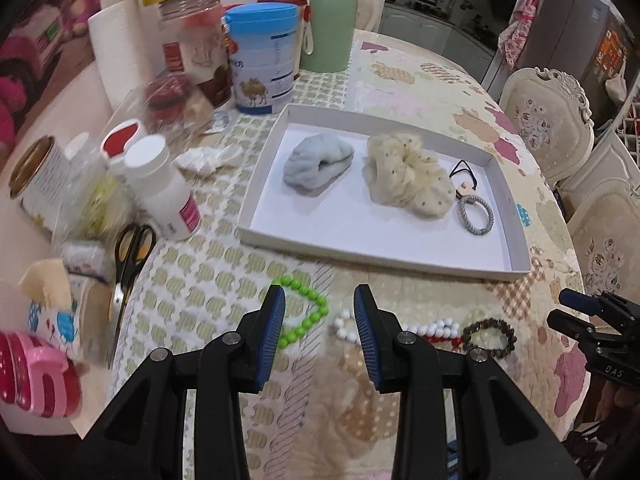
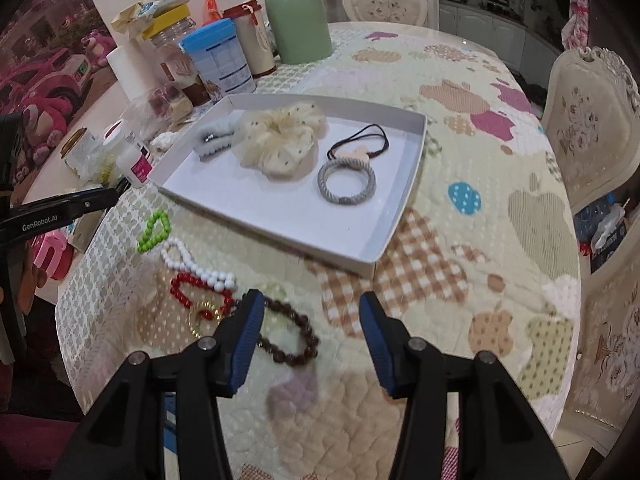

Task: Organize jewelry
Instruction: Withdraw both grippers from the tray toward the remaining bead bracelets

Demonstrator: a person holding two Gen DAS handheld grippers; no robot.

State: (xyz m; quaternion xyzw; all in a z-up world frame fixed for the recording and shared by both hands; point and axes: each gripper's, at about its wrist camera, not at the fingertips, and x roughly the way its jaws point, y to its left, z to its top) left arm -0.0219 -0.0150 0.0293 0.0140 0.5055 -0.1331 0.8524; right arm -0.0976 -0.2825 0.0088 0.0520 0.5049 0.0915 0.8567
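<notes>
A white tray (image 1: 516, 236) (image 2: 414, 168) holds a blue scrunchie (image 1: 318, 164), a cream scrunchie (image 1: 408, 178) (image 2: 280, 136), a grey hair tie (image 1: 475, 214) (image 2: 347, 180) and a black elastic with a tan charm (image 2: 360, 144). On the cloth in front lie a green bead bracelet (image 1: 306, 312) (image 2: 154, 230), a white one (image 2: 192, 262), a red one (image 2: 200, 292) and a brown one (image 1: 490, 334) (image 2: 292, 336). My left gripper (image 1: 320, 332) is open, empty, above the green and white beads. My right gripper (image 2: 312, 344) is open, empty, over the brown bracelet.
Jars, a blue-lidded tin (image 1: 262, 58), a green flask (image 1: 328, 16), pill bottles (image 1: 162, 188) and scissors (image 1: 128, 272) crowd the table's left side. Ornate chairs (image 2: 588, 128) stand along the right edge. A pink toy (image 1: 36, 380) sits at near left.
</notes>
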